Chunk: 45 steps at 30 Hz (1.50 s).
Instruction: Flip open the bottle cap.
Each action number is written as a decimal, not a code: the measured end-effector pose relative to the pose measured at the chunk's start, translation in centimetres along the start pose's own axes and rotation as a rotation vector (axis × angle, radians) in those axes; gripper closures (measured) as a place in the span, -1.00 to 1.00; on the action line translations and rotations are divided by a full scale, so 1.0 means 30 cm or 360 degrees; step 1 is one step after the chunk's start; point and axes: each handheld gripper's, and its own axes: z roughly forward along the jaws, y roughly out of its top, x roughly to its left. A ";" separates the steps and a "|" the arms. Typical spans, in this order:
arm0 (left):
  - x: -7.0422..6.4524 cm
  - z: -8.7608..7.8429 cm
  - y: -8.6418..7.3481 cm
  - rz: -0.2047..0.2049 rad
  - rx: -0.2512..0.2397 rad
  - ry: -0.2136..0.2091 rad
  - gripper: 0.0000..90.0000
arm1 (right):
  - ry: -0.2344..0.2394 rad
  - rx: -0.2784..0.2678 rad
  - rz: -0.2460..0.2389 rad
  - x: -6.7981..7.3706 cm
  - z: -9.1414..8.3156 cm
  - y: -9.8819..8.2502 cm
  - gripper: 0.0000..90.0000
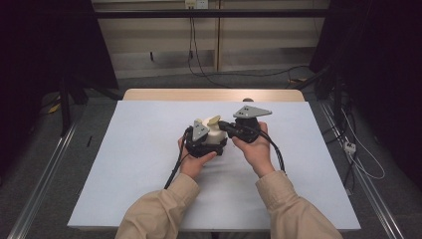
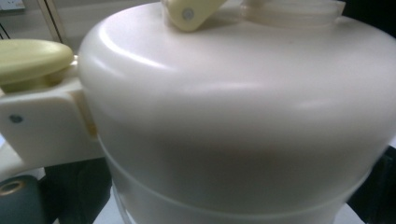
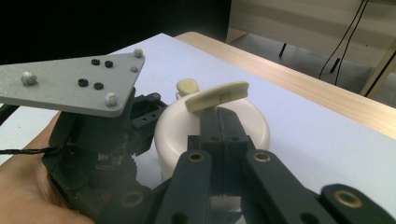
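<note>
Table (image 1: 149,164) | 1 white container (image 1: 215,135) | 2 tools: left tool (image 1: 203,141), right tool (image 1: 230,126)

A white sheet (image 1: 149,164) is spread over a wooden table (image 1: 214,94), whose bare edge is left showing along the far side. Grey floor (image 1: 50,164) is seen around it, with metal rails (image 1: 40,184) laid at either side. Black cables (image 1: 194,55) are hung down the pale wall panel (image 1: 149,35) behind, and a white power strip (image 1: 350,146) is placed on the floor at right.
</note>
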 end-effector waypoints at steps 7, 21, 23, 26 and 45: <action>0.000 0.000 0.000 0.0002 -0.0002 0.0000 -0.89 | 0.0001 0.0007 -0.0018 0.005 0.007 0.011 1.00; -0.001 0.000 0.000 0.0002 -0.0001 0.0003 -0.89 | -0.0011 0.0006 -0.0032 0.007 0.012 0.032 1.00; -0.001 0.000 0.000 0.0002 -0.0002 0.0003 -0.89 | -0.0014 0.0004 -0.0029 0.008 0.014 0.032 1.00; -0.001 0.000 0.000 0.0001 -0.0001 0.0004 -0.89 | -0.0013 0.0000 -0.0024 0.007 0.016 0.032 1.00; -0.002 0.001 0.000 -0.0004 -0.0004 0.0004 -0.89 | -0.0009 -0.0006 -0.0025 0.007 0.027 0.044 1.00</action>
